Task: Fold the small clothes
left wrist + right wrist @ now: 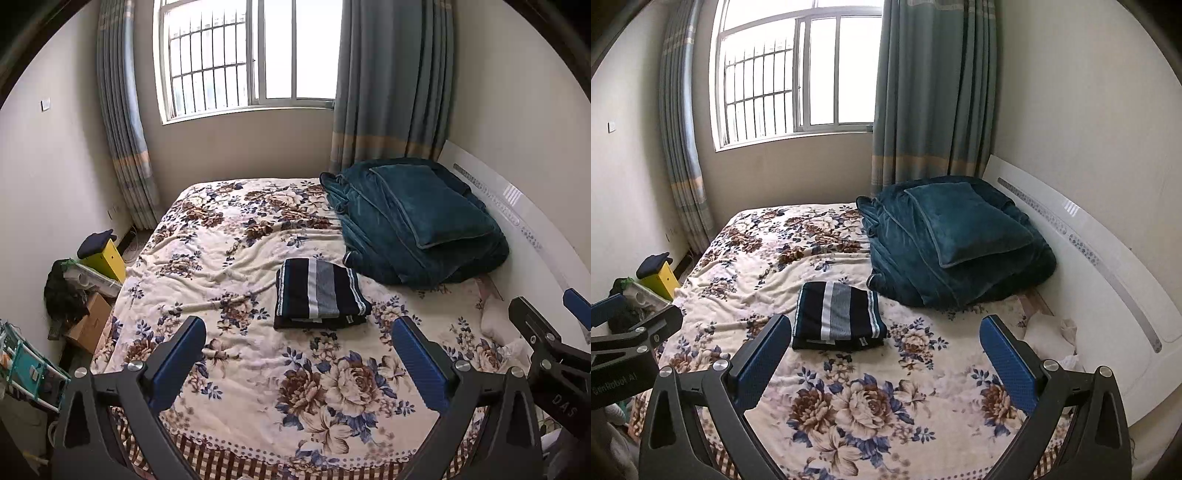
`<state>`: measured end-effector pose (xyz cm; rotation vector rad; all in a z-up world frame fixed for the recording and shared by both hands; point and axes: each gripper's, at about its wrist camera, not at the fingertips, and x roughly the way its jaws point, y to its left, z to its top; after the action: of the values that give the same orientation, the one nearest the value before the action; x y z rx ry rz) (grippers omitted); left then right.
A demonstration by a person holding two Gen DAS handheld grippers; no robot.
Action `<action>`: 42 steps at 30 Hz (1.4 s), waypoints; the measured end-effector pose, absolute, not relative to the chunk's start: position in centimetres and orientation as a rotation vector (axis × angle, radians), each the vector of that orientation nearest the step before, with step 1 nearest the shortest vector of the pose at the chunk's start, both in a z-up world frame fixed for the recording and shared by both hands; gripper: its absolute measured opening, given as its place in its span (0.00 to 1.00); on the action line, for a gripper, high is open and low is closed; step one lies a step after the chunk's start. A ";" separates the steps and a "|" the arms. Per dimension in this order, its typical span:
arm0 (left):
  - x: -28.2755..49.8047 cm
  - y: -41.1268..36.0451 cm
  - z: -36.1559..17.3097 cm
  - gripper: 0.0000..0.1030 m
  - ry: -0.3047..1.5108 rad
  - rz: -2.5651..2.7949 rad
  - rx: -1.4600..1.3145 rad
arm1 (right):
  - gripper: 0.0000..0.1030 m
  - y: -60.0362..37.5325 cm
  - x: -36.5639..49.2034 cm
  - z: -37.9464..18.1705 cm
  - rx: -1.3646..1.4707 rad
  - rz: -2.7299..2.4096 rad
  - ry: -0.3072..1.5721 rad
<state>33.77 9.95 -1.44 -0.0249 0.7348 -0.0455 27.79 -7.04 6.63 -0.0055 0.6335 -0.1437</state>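
A folded dark navy garment with grey, white and teal stripes [320, 293] [838, 315] lies flat on the floral bedspread [236, 266] [750, 280], near the bed's middle. My left gripper [299, 332] hangs open above the near part of the bed, short of the garment, with nothing between its blue pads. My right gripper [888, 330] is likewise open and empty, held just short of the garment's near edge. Each gripper shows at the edge of the other's view: the right gripper [546, 332] and the left gripper [631, 325].
A folded teal blanket with a pillow [417, 218] [953, 236] sits at the far right by the white headboard [1089, 258]. Boxes, a yellow box [105, 260] and dark clutter [62, 291] stand left of the bed. Window and curtains lie behind.
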 end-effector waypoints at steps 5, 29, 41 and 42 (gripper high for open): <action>34.0 9.8 -1.3 1.00 0.732 -0.032 -0.021 | 1.00 -7.3 27.8 6.4 0.002 -0.134 0.636; 33.5 9.3 -1.0 1.00 0.727 -0.025 -0.020 | 1.00 -7.4 28.6 6.3 0.003 -0.124 0.641; 32.6 8.8 -1.0 1.00 0.727 -0.015 -0.023 | 1.00 -6.9 27.6 6.0 0.006 -0.131 0.642; 32.7 8.8 -1.0 1.00 0.727 -0.015 -0.021 | 1.00 -6.9 27.7 6.0 0.005 -0.130 0.642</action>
<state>32.72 8.82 -1.04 -0.0212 0.7271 -0.0153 27.65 -6.89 5.97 0.0055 0.6423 -0.1304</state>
